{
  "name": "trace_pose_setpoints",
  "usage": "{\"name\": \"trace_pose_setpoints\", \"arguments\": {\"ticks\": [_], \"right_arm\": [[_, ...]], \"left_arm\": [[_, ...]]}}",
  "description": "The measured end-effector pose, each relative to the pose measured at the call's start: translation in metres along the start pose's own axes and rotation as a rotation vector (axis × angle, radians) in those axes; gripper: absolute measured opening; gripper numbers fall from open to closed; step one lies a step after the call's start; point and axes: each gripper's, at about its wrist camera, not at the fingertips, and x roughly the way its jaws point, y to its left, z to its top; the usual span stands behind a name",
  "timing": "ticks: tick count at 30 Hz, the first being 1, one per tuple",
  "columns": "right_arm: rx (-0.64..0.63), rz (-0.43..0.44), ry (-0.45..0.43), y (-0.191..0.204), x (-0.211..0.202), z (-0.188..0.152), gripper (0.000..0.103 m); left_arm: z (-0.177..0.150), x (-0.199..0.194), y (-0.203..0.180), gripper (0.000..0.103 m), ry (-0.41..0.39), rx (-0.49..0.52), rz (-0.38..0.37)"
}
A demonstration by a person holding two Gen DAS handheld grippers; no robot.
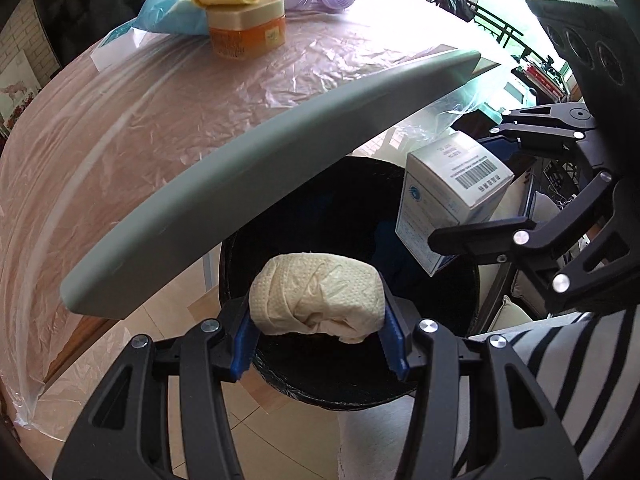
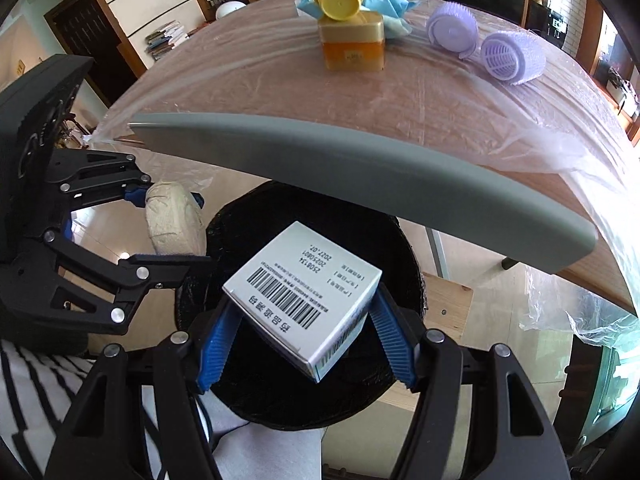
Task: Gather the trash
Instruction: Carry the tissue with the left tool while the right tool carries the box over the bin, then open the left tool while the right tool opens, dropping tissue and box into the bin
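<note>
The left gripper (image 1: pixel 318 340) pinches a crumpled tissue wad (image 1: pixel 318 304) and the right gripper (image 2: pixel 306 344) clamps a barcoded white carton (image 2: pixel 304 296), both above the black bin (image 1: pixel 340 208), whose far rim hides behind a grey chair back (image 1: pixel 256 184).

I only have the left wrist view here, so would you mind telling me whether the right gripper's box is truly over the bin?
Observer: Yes. In the right wrist view the white box hangs over the black bin's opening.
Operator: Thank you. Is it gripped on both sides?
Observer: It sits tilted between the right gripper's blue fingers, barcode face up.
Operator: Is there anything further right on the table that I might be missing?
Observer: Two lilac rollers lie in full view, clear of the amber jar.
</note>
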Motion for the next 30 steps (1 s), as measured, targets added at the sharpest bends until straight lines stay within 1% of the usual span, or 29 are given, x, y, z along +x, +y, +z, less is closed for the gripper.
{"name": "trace_pose_setpoints", "arguments": {"ticks": [7, 14, 23, 25, 26, 27, 28, 29, 30], "right_arm": [[-0.023, -0.022, 0.007, 0.0, 0.011, 0.005, 0.064], [-0.013, -0.041, 0.015, -0.002, 0.017, 0.008, 0.064], [0.007, -0.041, 0.018, -0.004, 0.016, 0.004, 0.064], [0.009, -0.036, 0.024, -0.007, 0.016, 0.003, 0.064], [0.014, -0.033, 0.026, -0.008, 0.015, 0.003, 0.065], [0.023, -0.039, 0.025, -0.009, 0.013, 0.004, 0.075], [0.042, -0.052, 0.02, -0.011, 0.009, 0.004, 0.081], [0.061, -0.05, 0.011, -0.013, 0.004, 0.003, 0.086], [0.08, -0.038, 0.004, -0.016, -0.001, 0.002, 0.086]], "left_arm": [[0.006, 0.009, -0.009, 0.052, 0.009, 0.012, 0.014], [0.007, 0.015, -0.012, 0.052, 0.009, 0.008, 0.022], [0.003, 0.013, -0.01, 0.052, 0.008, 0.009, 0.023], [0.002, 0.011, -0.007, 0.053, -0.007, 0.005, 0.002], [0.002, 0.009, -0.006, 0.061, -0.009, 0.0, -0.018], [0.002, 0.008, -0.005, 0.078, -0.008, -0.009, -0.023], [0.002, 0.006, -0.004, 0.084, -0.013, -0.013, -0.023], [0.002, 0.004, -0.003, 0.087, -0.017, -0.018, -0.029], [0.002, 0.003, -0.002, 0.087, -0.015, -0.028, -0.041]]}}
